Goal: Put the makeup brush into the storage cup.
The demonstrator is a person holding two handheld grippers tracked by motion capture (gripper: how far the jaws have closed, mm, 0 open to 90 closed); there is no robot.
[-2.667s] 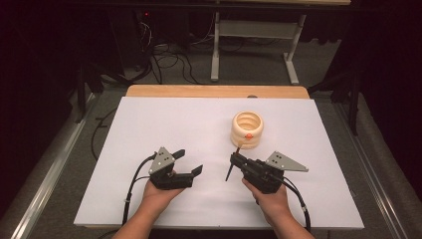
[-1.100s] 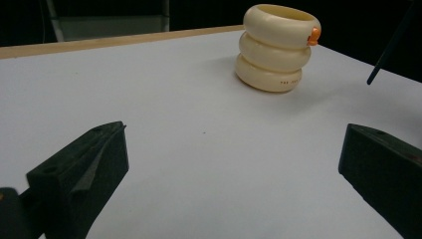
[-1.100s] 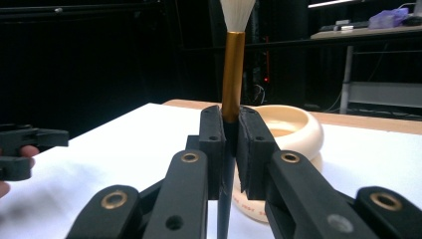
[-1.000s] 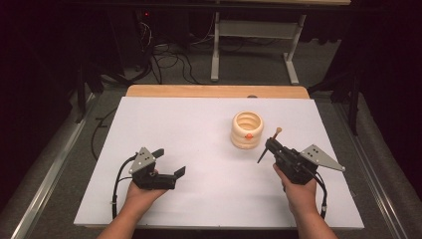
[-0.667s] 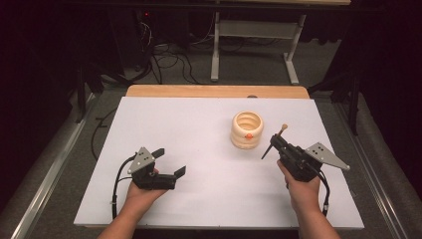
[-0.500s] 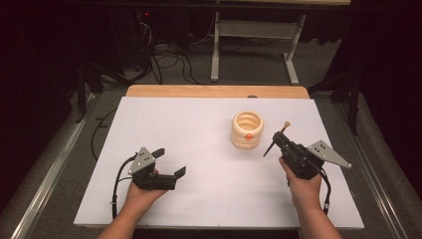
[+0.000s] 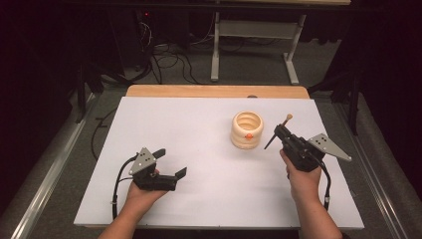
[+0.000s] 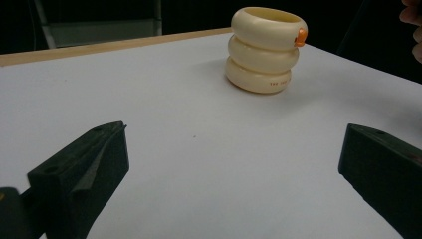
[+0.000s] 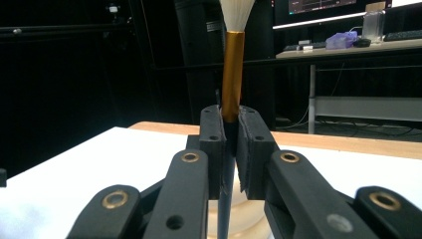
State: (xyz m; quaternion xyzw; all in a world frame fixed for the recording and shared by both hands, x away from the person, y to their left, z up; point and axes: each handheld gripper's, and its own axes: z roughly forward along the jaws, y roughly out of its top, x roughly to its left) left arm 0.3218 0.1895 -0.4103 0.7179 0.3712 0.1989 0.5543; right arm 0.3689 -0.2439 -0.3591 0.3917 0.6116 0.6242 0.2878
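Observation:
A cream ribbed holder (image 7: 247, 130) with a small orange tab stands right of centre on the white table (image 7: 199, 124). Just to its right, my right gripper (image 7: 278, 131) is shut on a thin brush (image 7: 286, 120), tilted up and away. In the right gripper view the jaws (image 9: 229, 134) clamp the brush (image 9: 232, 64) just below its gold ferrule, white bristles on top, and the holder (image 9: 249, 211) lies behind them. My left gripper (image 7: 170, 162) rests at the front left, open and with nothing in it. Its view has the holder (image 8: 266, 47) far ahead between the wide jaws (image 8: 234, 164).
A wooden strip (image 7: 214, 91) borders the table's far edge. Beyond it are cables (image 7: 169, 59) on the floor and a desk frame (image 7: 254, 35). Fingers of the other hand (image 8: 413, 20) show at the upper right of the left gripper view.
The right gripper has carried the brush from the table's middle to the right side of the holder, drifting slightly farther in the last second. The left hand shifted left and has stayed there.

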